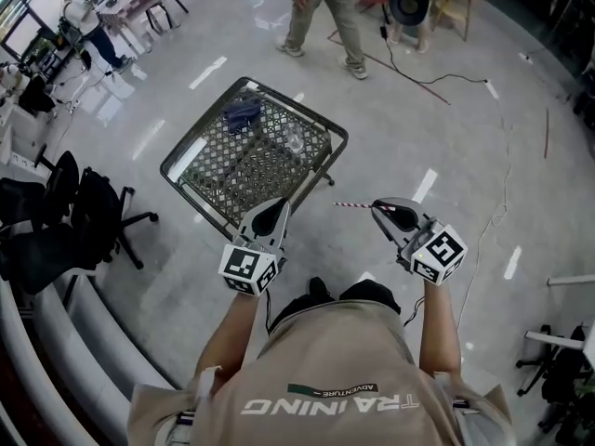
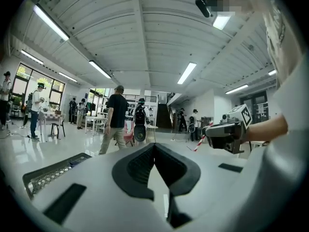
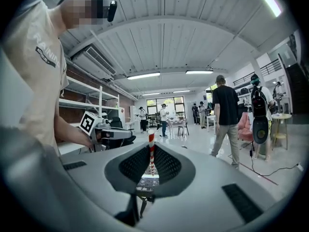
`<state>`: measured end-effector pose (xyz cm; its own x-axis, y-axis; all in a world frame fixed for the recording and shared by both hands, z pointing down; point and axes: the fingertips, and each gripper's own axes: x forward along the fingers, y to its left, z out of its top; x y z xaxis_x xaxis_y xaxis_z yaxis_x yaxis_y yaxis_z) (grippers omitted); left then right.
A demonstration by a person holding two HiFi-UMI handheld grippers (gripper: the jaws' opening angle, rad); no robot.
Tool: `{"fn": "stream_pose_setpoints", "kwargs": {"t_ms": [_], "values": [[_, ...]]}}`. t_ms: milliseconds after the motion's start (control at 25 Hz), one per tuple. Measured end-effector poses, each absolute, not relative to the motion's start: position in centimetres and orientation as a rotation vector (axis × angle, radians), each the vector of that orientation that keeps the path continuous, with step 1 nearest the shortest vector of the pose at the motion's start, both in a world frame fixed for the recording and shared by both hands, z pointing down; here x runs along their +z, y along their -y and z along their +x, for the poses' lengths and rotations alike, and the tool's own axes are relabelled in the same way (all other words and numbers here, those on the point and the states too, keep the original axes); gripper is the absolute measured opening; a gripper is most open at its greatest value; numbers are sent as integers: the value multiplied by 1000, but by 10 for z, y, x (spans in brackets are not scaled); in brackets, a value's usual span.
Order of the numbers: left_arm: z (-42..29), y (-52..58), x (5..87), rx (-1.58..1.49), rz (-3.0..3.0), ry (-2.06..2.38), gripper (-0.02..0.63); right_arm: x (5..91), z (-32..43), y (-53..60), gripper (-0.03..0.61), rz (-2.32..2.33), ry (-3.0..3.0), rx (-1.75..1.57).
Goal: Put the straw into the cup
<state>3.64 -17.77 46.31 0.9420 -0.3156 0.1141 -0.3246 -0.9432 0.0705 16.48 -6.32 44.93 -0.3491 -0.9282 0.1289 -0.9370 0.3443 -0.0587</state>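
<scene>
Glossy hall floor under me, mesh table [image 1: 237, 161] ahead. Clear cup [image 1: 295, 141] stands on far half of it. My right gripper [image 1: 376, 205] is clamped on striped straw [image 1: 353, 204], which lies level, free end pointing toward left gripper [image 1: 270, 216]. Left gripper is closed, nothing in it. Cup sits forward-left and below straw, well apart. I judge straw must tip upright before descent.
</scene>
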Motion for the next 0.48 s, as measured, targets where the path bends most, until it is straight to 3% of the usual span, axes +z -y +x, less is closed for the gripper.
{"fn": "stream_pose_setpoints", "kwargs": {"t_ms": [480], "values": [[92, 245, 485, 172, 2924, 670, 17, 468, 233, 146, 37, 1580, 2623, 213]]}}
